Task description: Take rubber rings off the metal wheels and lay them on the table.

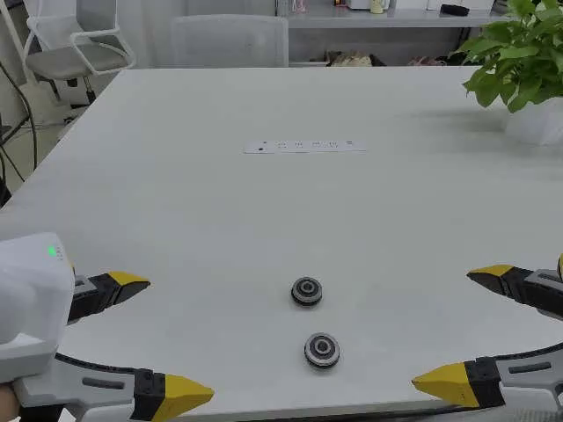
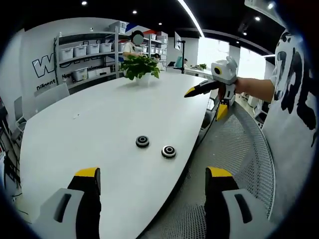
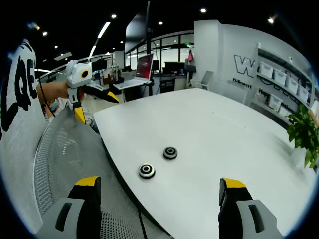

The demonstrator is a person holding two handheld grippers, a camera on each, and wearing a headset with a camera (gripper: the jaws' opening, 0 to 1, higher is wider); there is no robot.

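We list:

- Left gripper [image 1: 176, 337]: jaws spread wide, yellow tips well apart, nothing between them. It is held at the near edge of the table [image 1: 264, 211], left of the wheels and well apart from them.
- Right gripper [image 1: 442, 327]: jaws equally wide, holding nothing. It is at the near edge on the right, also well apart from the wheels.
- Far wheel [image 1: 307, 291]: lies flat on the table between the two grippers, with a dark outer band and a pale hub.
- Near wheel [image 1: 322, 350]: lies flat, just beside the far wheel and closer to the table edge, with the same dark band. At this size we cannot tell ring from metal.
- Socket strip [image 1: 304, 146]: white, set in the table middle, far beyond the wheels.
- Plant [image 1: 515, 53]: in a white pot at the far right corner.
- Chair [image 1: 229, 40]: at the far side.

Nothing lies between either gripper and the wheels.
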